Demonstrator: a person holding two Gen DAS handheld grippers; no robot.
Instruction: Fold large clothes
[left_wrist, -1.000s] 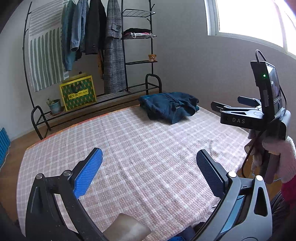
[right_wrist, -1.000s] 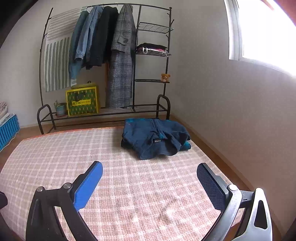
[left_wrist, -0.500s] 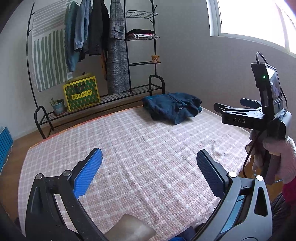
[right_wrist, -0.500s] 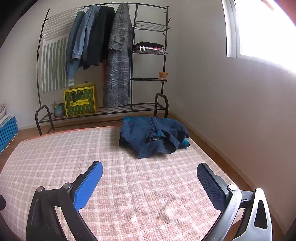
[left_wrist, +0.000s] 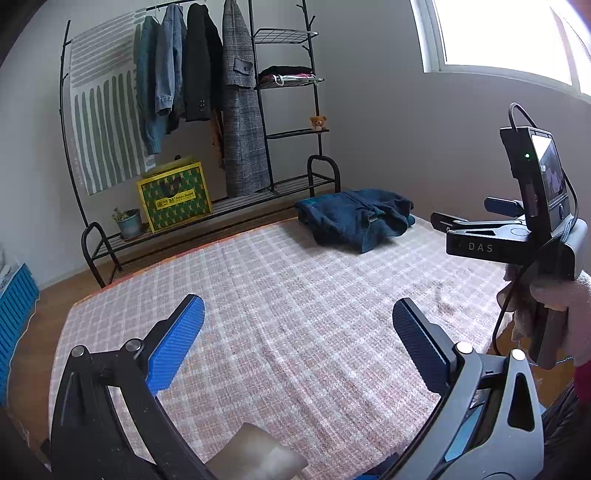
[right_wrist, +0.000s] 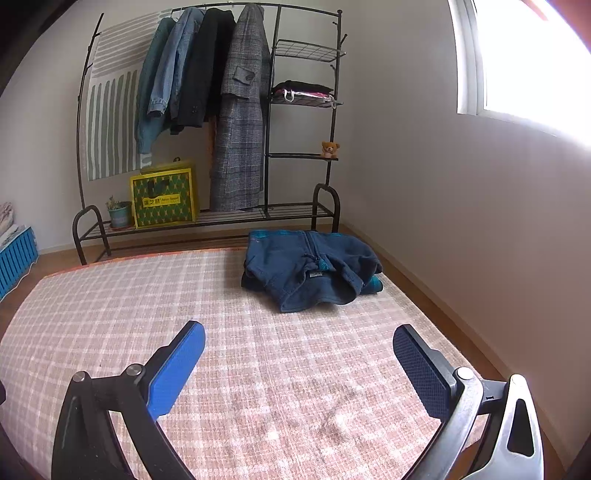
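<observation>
A dark blue garment (left_wrist: 356, 218) (right_wrist: 312, 267) lies folded at the far right corner of the pink checked cloth (left_wrist: 295, 314) (right_wrist: 258, 350). My left gripper (left_wrist: 297, 332) hangs open over the near part of the cloth, nothing between its blue pads. My right gripper (right_wrist: 297, 354) is open too, empty, a good way short of the garment. In the left wrist view the right gripper's body and its screen (left_wrist: 532, 221) show at the right edge, held by a gloved hand (left_wrist: 561, 306).
A black clothes rack (right_wrist: 207, 122) with several hanging coats, a yellow-green bag (right_wrist: 164, 201), a potted plant (right_wrist: 120, 214) and a small teddy bear (right_wrist: 330, 148) stands beyond the cloth. A blue crate (right_wrist: 16, 258) is at the left. Wall and bright window at right.
Both views have shifted slightly: the rack and the blue garment sit a bit further right and higher in the left wrist view. Both grippers stay open and empty.
</observation>
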